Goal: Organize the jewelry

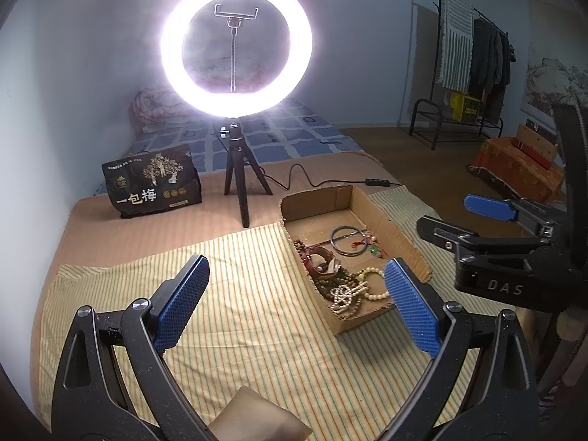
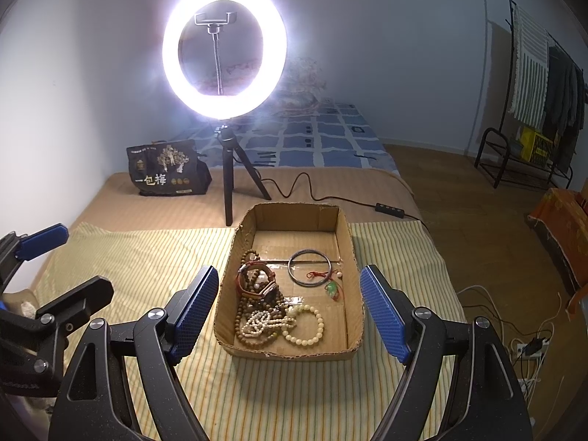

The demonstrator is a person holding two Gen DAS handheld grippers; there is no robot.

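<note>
A shallow cardboard box (image 2: 347,242) sits on a striped cloth (image 2: 147,257); it also shows in the left wrist view (image 1: 382,217). It holds a metal bangle (image 2: 310,268), a pile of brown bead strands (image 2: 257,294), cream bead bracelets (image 2: 305,325), a red leather bracelet (image 1: 321,257) and a green pendant on red cord (image 2: 332,288). My right gripper (image 2: 290,308) is open and empty, hovering in front of the box. My left gripper (image 1: 297,294) is open and empty, left of the box. The right gripper (image 1: 488,220) shows at the right of the left wrist view.
A lit ring light on a black tripod (image 2: 229,183) stands behind the box, its cable (image 2: 330,198) running right. A black snack bag (image 2: 167,172) stands at the back left. A clothes rack (image 2: 533,110) stands at the far right. Cables lie on the floor (image 2: 514,330).
</note>
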